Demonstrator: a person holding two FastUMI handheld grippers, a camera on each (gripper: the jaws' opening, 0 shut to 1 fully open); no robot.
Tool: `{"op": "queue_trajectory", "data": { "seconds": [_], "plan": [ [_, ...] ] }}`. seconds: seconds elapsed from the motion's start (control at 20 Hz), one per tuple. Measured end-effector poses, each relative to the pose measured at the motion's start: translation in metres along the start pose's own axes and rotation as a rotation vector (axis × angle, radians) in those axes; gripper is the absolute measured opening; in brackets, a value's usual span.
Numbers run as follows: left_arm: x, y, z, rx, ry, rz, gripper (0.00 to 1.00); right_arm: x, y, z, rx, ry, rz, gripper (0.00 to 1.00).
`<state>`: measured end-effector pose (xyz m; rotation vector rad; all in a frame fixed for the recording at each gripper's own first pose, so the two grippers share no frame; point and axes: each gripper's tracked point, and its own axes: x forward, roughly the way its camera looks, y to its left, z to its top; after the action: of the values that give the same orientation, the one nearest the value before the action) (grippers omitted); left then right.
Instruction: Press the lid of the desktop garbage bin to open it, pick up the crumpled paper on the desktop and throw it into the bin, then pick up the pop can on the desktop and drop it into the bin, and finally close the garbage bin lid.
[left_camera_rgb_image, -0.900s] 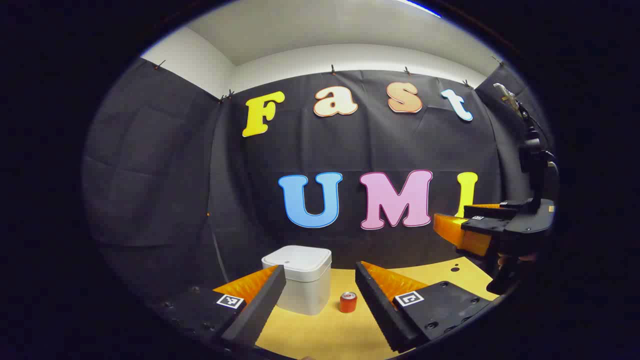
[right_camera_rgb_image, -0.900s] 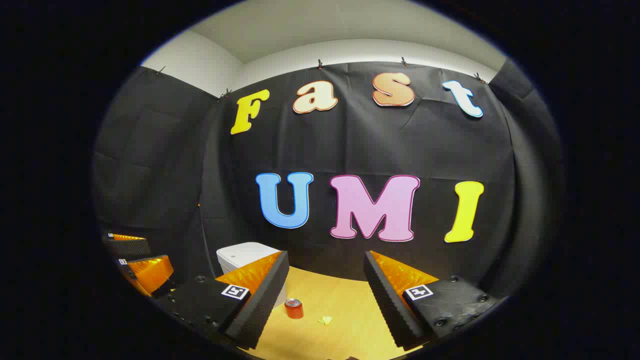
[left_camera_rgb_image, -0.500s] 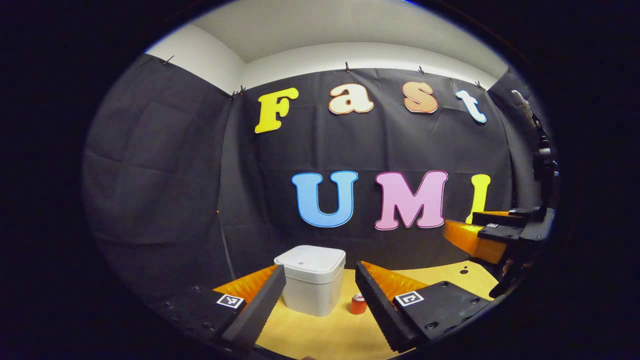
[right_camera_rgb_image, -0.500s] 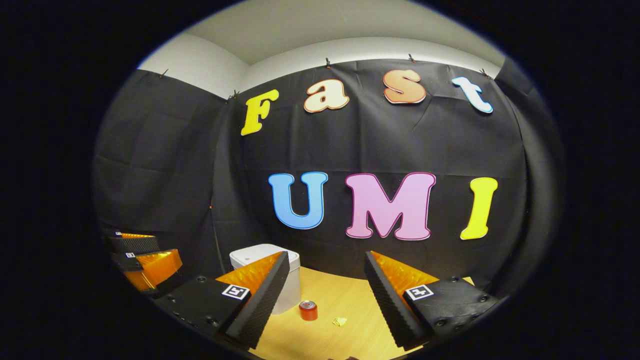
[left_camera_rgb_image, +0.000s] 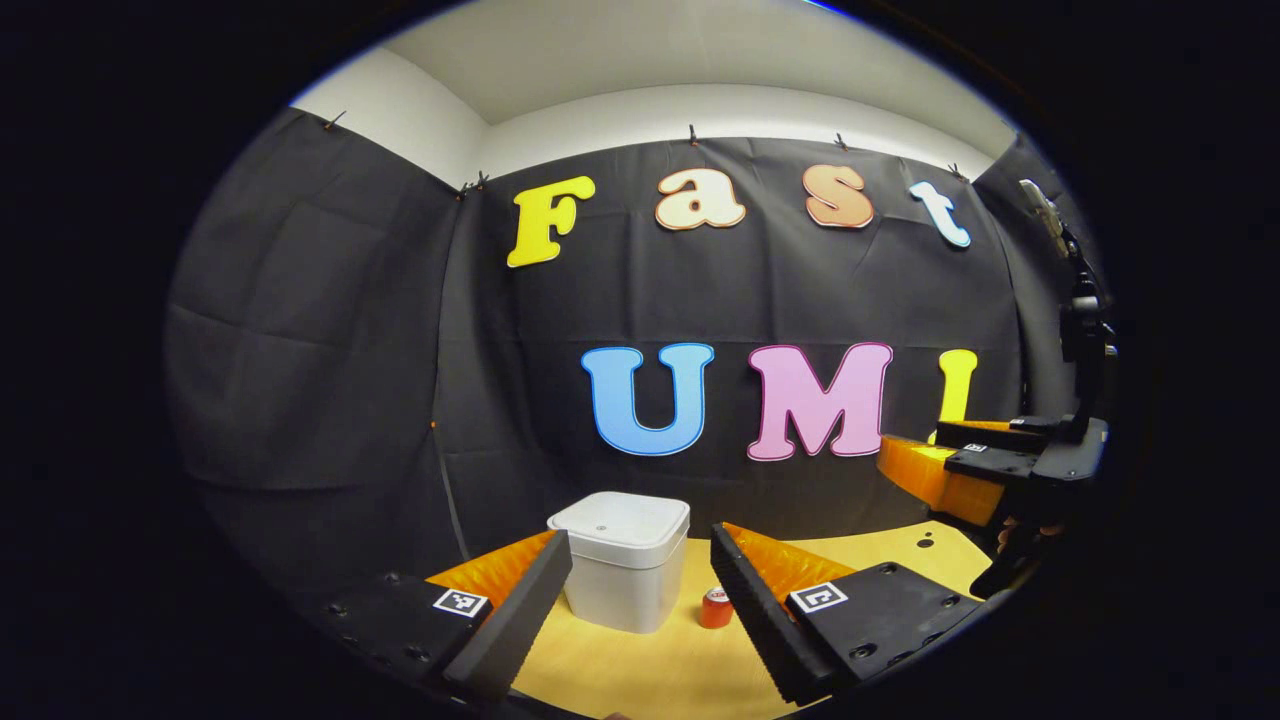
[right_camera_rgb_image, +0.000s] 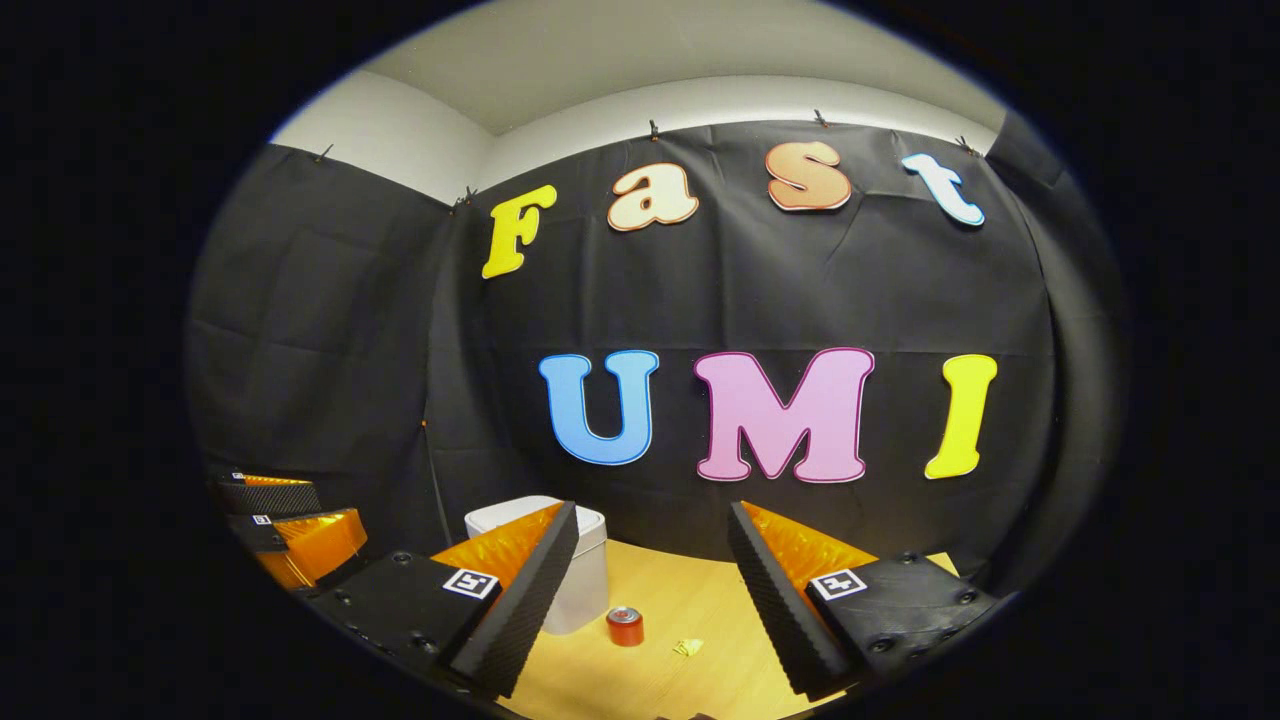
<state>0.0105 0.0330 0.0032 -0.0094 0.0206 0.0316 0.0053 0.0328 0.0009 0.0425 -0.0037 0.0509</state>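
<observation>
A white square bin (left_camera_rgb_image: 623, 562) with its lid down stands on the yellow desktop (left_camera_rgb_image: 640, 670), seen between my left gripper's fingers. A red pop can (left_camera_rgb_image: 715, 607) stands upright just right of it. My left gripper (left_camera_rgb_image: 640, 600) is open and empty, well short of the bin. In the right gripper view the bin (right_camera_rgb_image: 590, 575) sits behind the left finger, the can (right_camera_rgb_image: 625, 626) stands right of it, and a small crumpled yellow paper (right_camera_rgb_image: 686, 647) lies right of the can. My right gripper (right_camera_rgb_image: 650, 590) is open and empty above the desk.
The right gripper (left_camera_rgb_image: 975, 470) hangs at the far right of the left gripper view, above two small holes (left_camera_rgb_image: 922, 543) in the desktop. The left gripper (right_camera_rgb_image: 285, 525) shows at the far left of the right gripper view. A black cloth wall rises behind the desk.
Both views shifted left at first, so the bin and can slid right in frame. In the last half second little moved; the right view tipped slightly down.
</observation>
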Motion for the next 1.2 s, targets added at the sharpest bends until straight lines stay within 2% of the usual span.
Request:
{"op": "queue_trajectory", "data": {
  "seconds": [0.35, 0.6, 0.8, 1.05, 1.2],
  "plan": [
    [-0.013, 0.001, 0.000, -0.012, -0.003, 0.004, 0.94, -0.012, -0.002, -0.002, -0.013, 0.002, -0.004, 0.97],
    [-0.015, -0.002, -0.012, -0.071, 0.010, -0.038, 0.94, -0.025, -0.017, 0.001, -0.052, -0.009, -0.051, 0.97],
    [-0.006, -0.007, -0.034, -0.131, 0.054, -0.122, 0.94, -0.039, -0.034, -0.005, -0.063, 0.015, -0.113, 0.96],
    [0.022, 0.015, -0.049, -0.152, 0.082, -0.177, 0.94, -0.045, -0.045, 0.003, -0.106, 0.000, -0.203, 0.97],
    [0.045, 0.030, -0.049, -0.124, 0.075, -0.221, 0.94, -0.047, -0.051, 0.013, -0.113, -0.022, -0.260, 0.96]
  ]
}}
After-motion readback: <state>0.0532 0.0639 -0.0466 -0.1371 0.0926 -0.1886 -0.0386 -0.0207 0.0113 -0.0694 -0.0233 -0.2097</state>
